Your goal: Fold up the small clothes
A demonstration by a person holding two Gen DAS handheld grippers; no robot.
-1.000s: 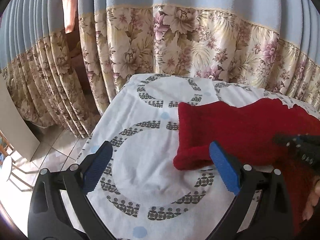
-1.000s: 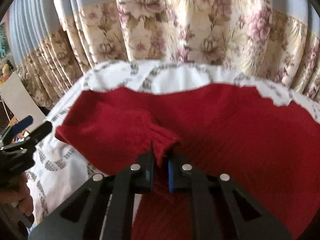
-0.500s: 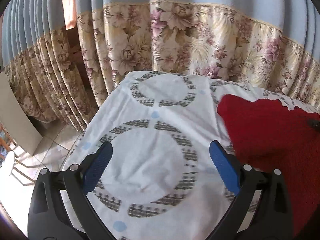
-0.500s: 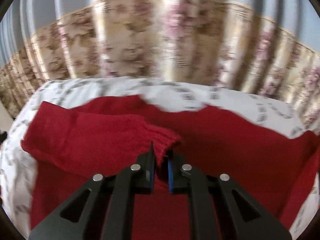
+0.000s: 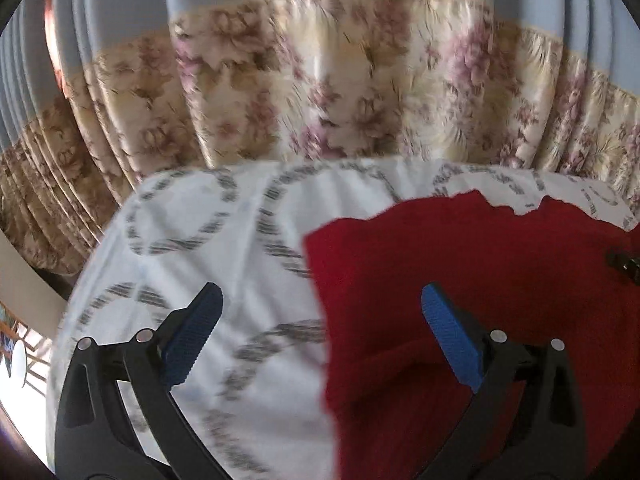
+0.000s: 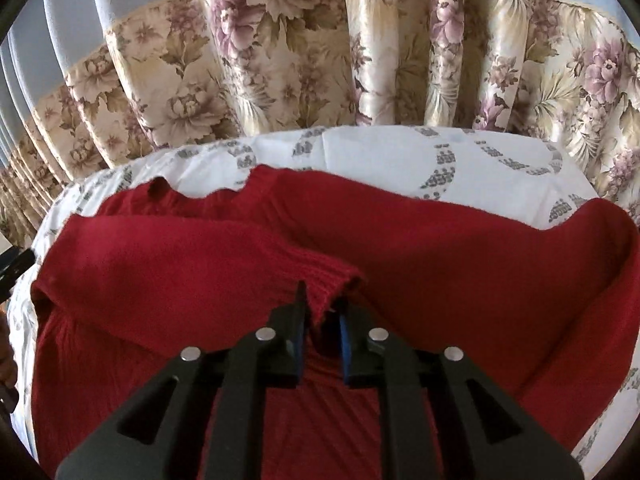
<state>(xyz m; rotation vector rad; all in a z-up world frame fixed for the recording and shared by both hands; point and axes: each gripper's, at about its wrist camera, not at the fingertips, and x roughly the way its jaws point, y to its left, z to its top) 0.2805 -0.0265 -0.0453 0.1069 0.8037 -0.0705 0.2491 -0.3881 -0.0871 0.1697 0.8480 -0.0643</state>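
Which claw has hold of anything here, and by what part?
The right claw pinches the red sweater by the ribbed cuff of its sleeve. The left claw is open, holding nothing.

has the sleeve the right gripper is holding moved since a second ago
Yes. The right gripper, shut on the sleeve cuff, has carried it rightward across the red sweater: the sweater's left edge, earlier beyond the white sheet, now lies folded in.

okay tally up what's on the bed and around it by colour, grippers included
Red: 1, the sweater
White patterned: 1, the bedsheet
Floral beige and blue: 1, the curtain
Black with blue pads: 2, the left gripper and right gripper
Total: 5
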